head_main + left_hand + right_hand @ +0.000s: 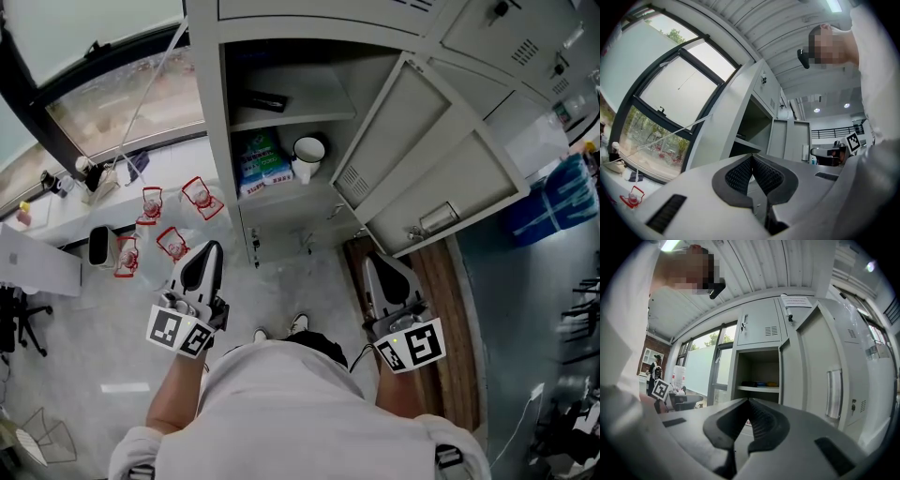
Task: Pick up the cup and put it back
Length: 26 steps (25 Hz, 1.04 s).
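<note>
Head view: left gripper [208, 249] and right gripper [376, 264] held level before the torso, both aimed at the open locker [214, 131], white cup [308, 155] on its lower shelf ahead, well apart, left gripper view: jaws pressed together, empty, right gripper view: jaws closed, empty, locker ahead.

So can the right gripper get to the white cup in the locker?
Probably yes. The locker door stands open and nothing blocks the way from the right gripper to the cup. Its jaws are shut, though, so they must open first.
</note>
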Tool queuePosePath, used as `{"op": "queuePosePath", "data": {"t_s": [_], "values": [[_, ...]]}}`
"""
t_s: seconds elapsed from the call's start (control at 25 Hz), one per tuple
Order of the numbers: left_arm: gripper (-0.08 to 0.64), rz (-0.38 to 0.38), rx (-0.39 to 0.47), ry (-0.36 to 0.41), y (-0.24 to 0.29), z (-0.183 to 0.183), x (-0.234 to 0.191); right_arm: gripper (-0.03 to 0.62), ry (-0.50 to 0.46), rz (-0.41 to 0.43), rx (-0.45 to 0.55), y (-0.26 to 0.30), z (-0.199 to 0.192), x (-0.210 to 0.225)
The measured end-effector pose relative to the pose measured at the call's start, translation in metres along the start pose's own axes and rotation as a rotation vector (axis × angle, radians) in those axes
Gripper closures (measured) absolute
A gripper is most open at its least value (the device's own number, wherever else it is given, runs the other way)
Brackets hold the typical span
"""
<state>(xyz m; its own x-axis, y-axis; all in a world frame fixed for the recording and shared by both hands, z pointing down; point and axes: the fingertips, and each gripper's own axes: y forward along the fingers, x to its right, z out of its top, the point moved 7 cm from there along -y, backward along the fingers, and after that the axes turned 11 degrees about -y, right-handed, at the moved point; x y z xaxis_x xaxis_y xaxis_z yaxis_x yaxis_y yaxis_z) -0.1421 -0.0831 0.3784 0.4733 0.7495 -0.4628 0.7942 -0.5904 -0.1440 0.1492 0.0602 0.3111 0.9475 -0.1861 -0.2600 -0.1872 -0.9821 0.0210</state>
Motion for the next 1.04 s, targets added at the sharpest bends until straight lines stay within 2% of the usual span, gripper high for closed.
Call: {"op": "queuePosePath", "data": {"t_s": [0.4, 0.68, 1.04], "values": [[0.54, -0.001, -0.002, -0.012, 0.013, -0.008, 0.009, 0.575, -0.02, -0.009, 0.03, -0.002, 0.005, 0.011], [0.54, -0.018, -0.034, -0.031, 0.025, -0.023, 0.021, 0.575, -0.037, 0.003, 0.04, 0.004, 0.007, 0.021], [0.54, -0.012, -0.041, -0.021, 0.04, -0.026, 0.026, 0.575, -0.054, -0.004, 0.052, 0.002, 0.006, 0.038]]}}
